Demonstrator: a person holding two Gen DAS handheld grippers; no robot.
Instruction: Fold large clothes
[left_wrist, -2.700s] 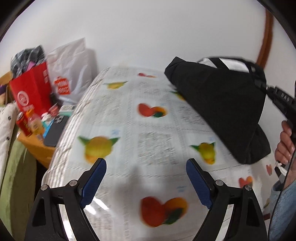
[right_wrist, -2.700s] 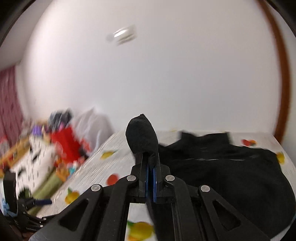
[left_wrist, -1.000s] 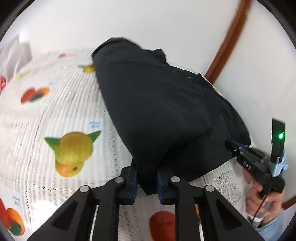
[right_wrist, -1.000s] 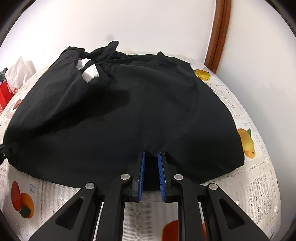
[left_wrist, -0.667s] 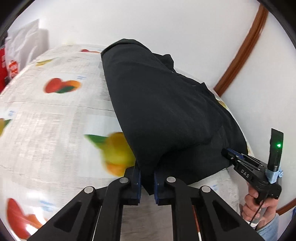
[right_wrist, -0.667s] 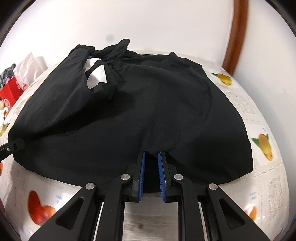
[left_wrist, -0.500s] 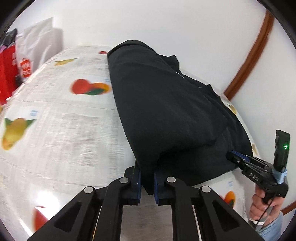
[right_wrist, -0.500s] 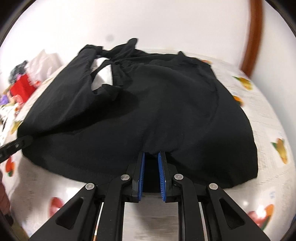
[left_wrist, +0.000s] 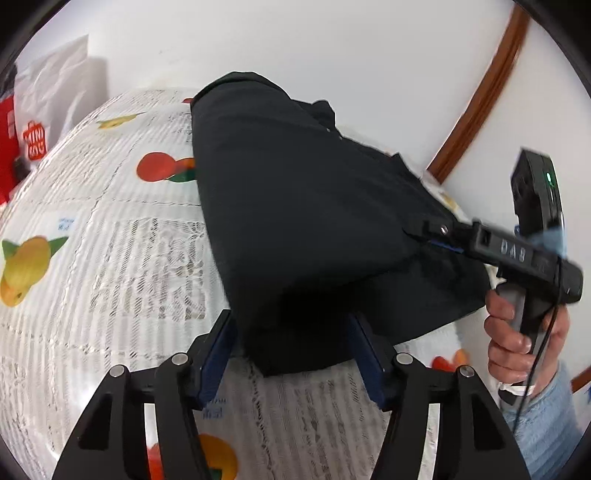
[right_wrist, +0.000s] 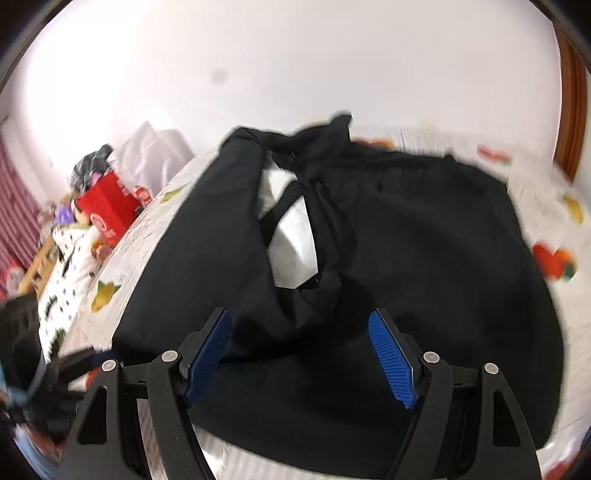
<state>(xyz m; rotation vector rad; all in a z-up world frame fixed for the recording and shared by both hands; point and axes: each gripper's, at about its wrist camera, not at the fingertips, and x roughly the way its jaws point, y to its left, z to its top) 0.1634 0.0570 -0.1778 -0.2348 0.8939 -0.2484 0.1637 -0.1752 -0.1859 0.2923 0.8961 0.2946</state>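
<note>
A: What sits at the left edge of the left wrist view?

B: A white shopping bag (left_wrist: 55, 96) at upper left, then the fruit-print cloth on the desk (left_wrist: 122, 258).

A: And the garment?

B: The black garment (left_wrist: 295, 206) lies on the desk across the middle of the frame. The left gripper (left_wrist: 291, 354) stands wide, its blue pads (left_wrist: 216, 354) on either side of the near hem.

A: The other one?

B: In its own view, the right gripper (right_wrist: 301, 358) is spread wide above the cloth, lower centre. At the right of the left view, the right hand (left_wrist: 517, 332) holds its handle.
</note>
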